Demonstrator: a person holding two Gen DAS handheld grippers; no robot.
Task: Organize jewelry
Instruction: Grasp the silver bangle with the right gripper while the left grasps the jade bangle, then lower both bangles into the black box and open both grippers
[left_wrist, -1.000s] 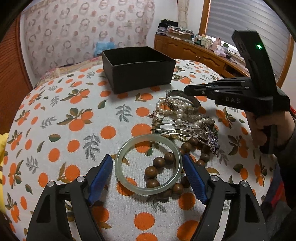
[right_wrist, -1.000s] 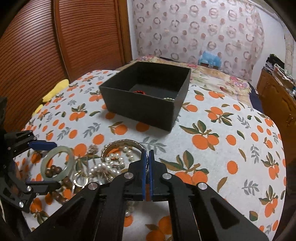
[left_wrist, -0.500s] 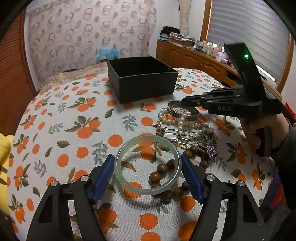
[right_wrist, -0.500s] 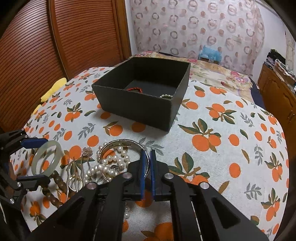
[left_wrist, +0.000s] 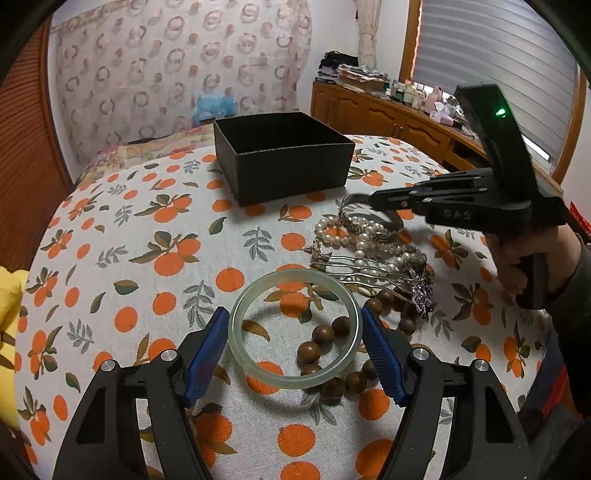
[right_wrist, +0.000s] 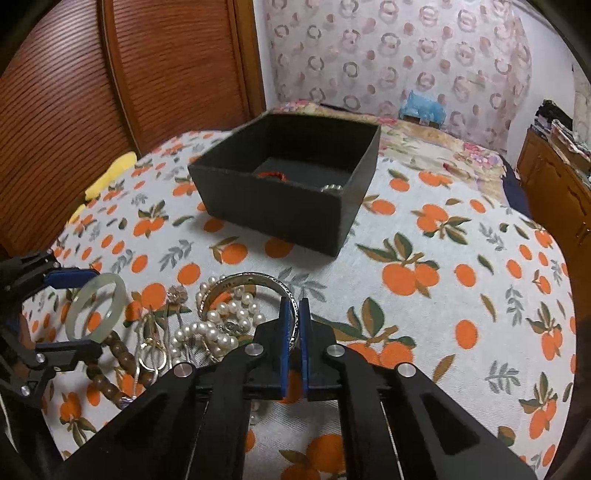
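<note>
Grippers worked a pile of jewelry on an orange-print tablecloth (left_wrist: 155, 236). The left gripper (left_wrist: 294, 343) was spread to a medium width, its blue pads pressed against opposite outer edges of a pale green jade bangle (left_wrist: 293, 328), which it gripped across its full diameter; whether the bangle was clear of the cloth could not be told. The right gripper (right_wrist: 294, 325) was almost fully closed, its two blue pads pinching the rim of a silver engraved bangle (right_wrist: 243, 284) that lay tilted over a pearl strand (right_wrist: 221, 325).

One black open-topped box (right_wrist: 280, 218) stood farther back on the cloth, well apart from the pile. Inside it, the right wrist view showed two pieces: one red cord bracelet (right_wrist: 271, 175) and one small metallic piece (right_wrist: 330, 188) near the front wall.

Beside the jade bangle lay one string of brown wooden beads (left_wrist: 325, 339), several beads showing through the ring. One silver hair comb (left_wrist: 373, 273) with a purple ornament rested between the beads and the pearls.
</note>
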